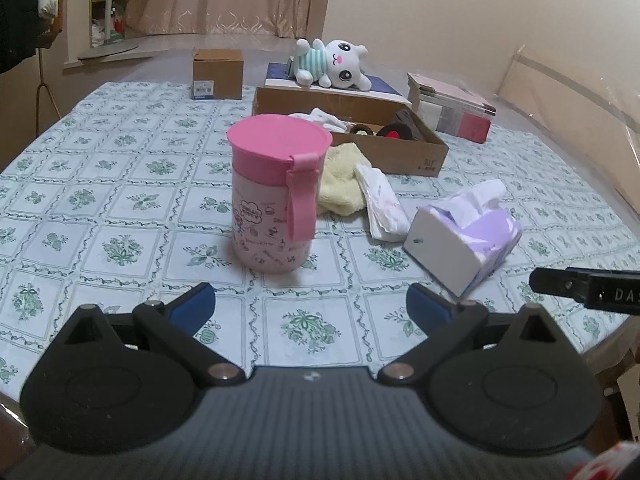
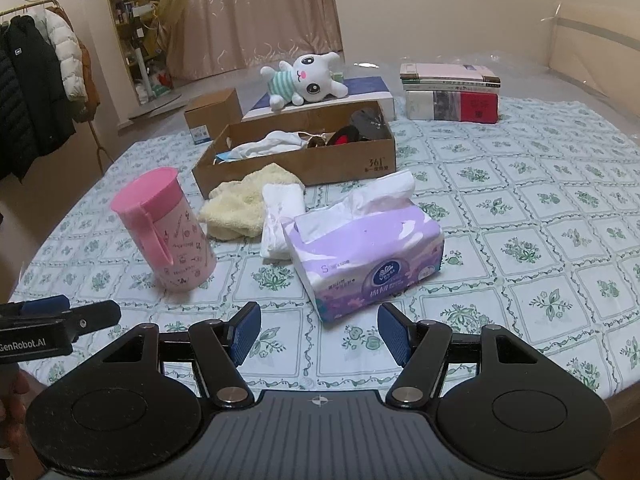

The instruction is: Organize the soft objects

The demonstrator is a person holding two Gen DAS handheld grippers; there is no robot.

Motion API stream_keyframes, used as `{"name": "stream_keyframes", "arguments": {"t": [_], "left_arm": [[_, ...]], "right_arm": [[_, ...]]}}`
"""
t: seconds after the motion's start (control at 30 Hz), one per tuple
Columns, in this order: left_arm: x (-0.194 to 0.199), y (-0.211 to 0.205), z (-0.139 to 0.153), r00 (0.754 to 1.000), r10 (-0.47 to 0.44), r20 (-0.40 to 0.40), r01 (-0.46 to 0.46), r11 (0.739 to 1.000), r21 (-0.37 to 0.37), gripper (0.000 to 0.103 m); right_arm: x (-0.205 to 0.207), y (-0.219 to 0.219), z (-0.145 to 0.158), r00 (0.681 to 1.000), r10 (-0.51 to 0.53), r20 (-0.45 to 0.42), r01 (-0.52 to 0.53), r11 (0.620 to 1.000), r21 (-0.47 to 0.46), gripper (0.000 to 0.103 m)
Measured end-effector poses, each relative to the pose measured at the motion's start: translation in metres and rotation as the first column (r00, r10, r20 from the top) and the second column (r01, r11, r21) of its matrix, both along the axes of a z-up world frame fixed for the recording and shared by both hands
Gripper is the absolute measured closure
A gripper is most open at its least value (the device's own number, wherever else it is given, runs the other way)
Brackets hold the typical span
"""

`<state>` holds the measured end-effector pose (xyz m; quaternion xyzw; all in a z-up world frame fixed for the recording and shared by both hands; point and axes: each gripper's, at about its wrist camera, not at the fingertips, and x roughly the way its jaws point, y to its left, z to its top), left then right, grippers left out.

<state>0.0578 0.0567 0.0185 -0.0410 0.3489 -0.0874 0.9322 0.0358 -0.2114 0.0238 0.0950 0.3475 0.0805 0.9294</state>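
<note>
The left hand-held gripper (image 1: 311,306) is seen spread wide above the bench (image 1: 120,208), with nothing between its blue pads (image 1: 196,306); the pink lidded cup (image 1: 276,192) stands upright just ahead of it. The right hand-held gripper (image 2: 319,334) is likewise held apart and empty, its blue pads (image 2: 246,332) flanking the near end of the purple tissue pack (image 2: 366,248) without touching it.

The soft things are found in 2 places. On the floral tablecloth, a pale yellow towel (image 2: 244,204) is crumpled just in front of the open cardboard box (image 2: 320,164), and a white folded cloth (image 2: 280,220) is laid against it, between the towel and the tissue pack. In the left wrist view the same towel (image 1: 340,184) is partly hidden behind the cup. Inside the box, white fabric (image 2: 268,146) and some dark items (image 2: 360,128) are visible; what the dark items are cannot be told. A white plush toy (image 2: 304,82) in a striped top is lying on a dark blue flat box (image 2: 360,90) behind the cardboard box.

A smaller brown carton (image 1: 218,74) is set at the far edge of the bench, and a stack of books (image 2: 452,94) is placed to the right of the boxes. Coats (image 2: 36,88) are hung on a rack at the left.
</note>
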Motion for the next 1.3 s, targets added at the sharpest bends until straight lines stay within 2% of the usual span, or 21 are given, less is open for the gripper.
{"name": "stream_keyframes", "arguments": {"t": [0.23, 0.5, 0.9, 1.3], "left_arm": [[0.002, 0.001, -0.001, 1.0, -0.018, -0.009, 0.019, 1.0, 0.008, 0.002], [0.004, 0.005, -0.004, 0.999, -0.042, -0.009, 0.042, 0.999, -0.022, 0.002], [0.018, 0.004, -0.015, 0.995, -0.091, -0.033, 0.09, 0.995, -0.029, 0.002], [0.039, 0.028, -0.018, 0.992, -0.115, -0.047, 0.113, 0.993, -0.025, 0.002]], "right_arm": [[0.006, 0.004, 0.0, 1.0, 0.013, -0.011, -0.013, 1.0, 0.002, 0.038], [0.009, 0.013, -0.003, 0.998, 0.031, -0.048, -0.031, 1.0, 0.004, 0.038], [0.015, 0.001, -0.014, 0.996, -0.002, -0.09, 0.004, 1.0, 0.028, 0.038], [0.031, -0.008, -0.022, 0.991, 0.006, -0.13, 0.001, 0.998, 0.056, 0.038]]}}
